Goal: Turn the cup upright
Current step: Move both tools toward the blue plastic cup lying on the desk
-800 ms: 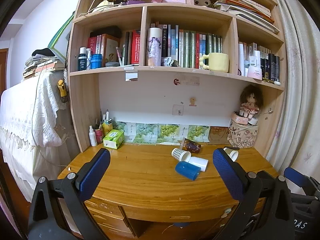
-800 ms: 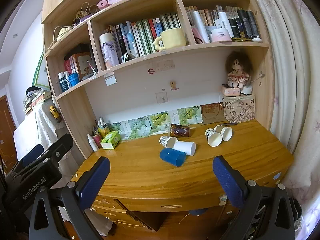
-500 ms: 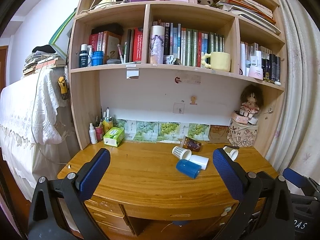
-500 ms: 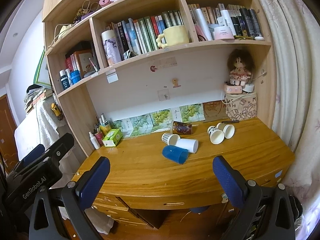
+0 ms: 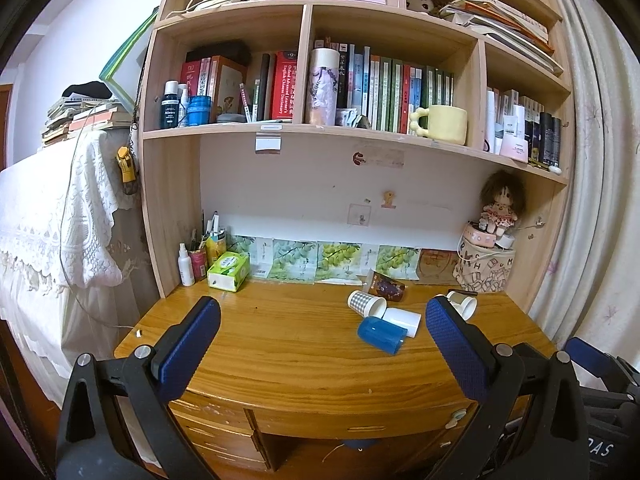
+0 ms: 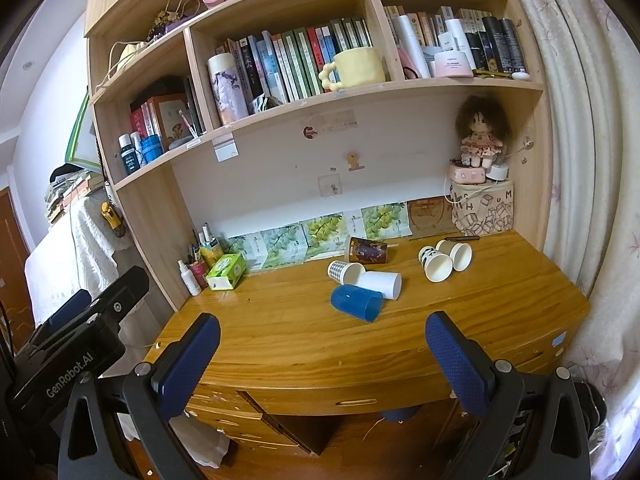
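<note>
Several cups lie on their sides on the wooden desk [image 6: 280,332]. A blue cup [image 6: 356,302] [image 5: 381,334] lies nearest, touching a white cup [image 6: 382,283] [image 5: 402,321] and a checked paper cup [image 6: 344,271] [image 5: 366,302]. A dark patterned cup [image 6: 366,250] [image 5: 386,285] lies behind them. Two more paper cups [image 6: 444,260] [image 5: 462,304] lie to the right. My left gripper [image 5: 322,344] and right gripper [image 6: 322,344] are both open and empty, held in front of the desk, well short of the cups.
A green tissue box [image 6: 226,271] and small bottles and pens [image 6: 192,268] stand at the desk's back left. A patterned box with a doll [image 6: 482,208] stands at the back right. Bookshelves [image 6: 280,96] hang above. A curtain [image 6: 592,160] hangs at the right.
Both grippers have moved slightly closer to the desk and the views have shifted a little. The cups have not moved.
</note>
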### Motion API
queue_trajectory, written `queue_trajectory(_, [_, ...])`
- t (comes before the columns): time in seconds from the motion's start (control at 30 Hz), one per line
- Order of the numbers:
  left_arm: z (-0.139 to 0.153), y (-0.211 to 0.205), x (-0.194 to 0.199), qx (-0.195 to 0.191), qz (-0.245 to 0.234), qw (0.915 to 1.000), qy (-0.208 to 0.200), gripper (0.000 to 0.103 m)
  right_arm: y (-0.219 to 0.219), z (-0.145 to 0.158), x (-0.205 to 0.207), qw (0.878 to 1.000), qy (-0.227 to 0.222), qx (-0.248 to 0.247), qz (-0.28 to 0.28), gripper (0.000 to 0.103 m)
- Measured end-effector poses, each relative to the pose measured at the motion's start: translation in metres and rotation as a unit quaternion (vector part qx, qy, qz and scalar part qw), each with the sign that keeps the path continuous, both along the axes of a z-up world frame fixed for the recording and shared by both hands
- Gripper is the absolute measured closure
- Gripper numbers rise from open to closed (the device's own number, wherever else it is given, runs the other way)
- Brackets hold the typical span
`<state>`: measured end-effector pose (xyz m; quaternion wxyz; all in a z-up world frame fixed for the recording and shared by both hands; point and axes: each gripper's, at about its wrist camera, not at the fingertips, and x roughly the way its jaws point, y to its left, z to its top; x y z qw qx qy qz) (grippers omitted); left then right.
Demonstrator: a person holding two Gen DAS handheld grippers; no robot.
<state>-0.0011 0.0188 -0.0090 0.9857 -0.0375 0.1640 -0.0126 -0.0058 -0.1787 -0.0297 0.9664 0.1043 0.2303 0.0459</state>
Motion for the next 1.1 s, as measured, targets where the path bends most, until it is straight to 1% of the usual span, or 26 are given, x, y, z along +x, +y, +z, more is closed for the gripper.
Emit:
queue_trajectory(0.23, [-0.004,0.022,0.008,-0.010,-0.012,0.9998,0.008,0.001,0.024,-0.002,0.002,1.000,0.008,-0.005,-0.013,0.000])
queue_trajectory(0.3, [-0.006,0.033,0.012,-0.019,-0.019,0.9996,0.011,0.000,0.031,-0.002,0.001,1.000,0.007,-0.008,-0.017,0.000])
queue_trajectory(0.43, [-0.009,0.040,0.017,-0.021,-0.030,0.9991,0.023,0.001,0.043,-0.004,0.001,1.000,0.010,-0.016,-0.021,0.000])
queue_trajectory(0.57, [-0.009,0.046,0.021,-0.026,-0.039,0.9986,0.024,0.000,0.049,-0.005,-0.001,0.999,0.014,-0.013,-0.034,0.000])
queue_trajectory(0.87, [-0.014,0.042,0.037,-0.028,-0.055,0.9969,0.049,0.001,0.053,-0.007,0.003,0.998,0.031,-0.015,-0.059,0.000])
queue_trajectory(1.1, [-0.021,0.035,0.056,-0.023,-0.044,0.9969,0.062,0.000,0.046,-0.015,0.022,0.997,0.052,-0.006,-0.053,0.000])
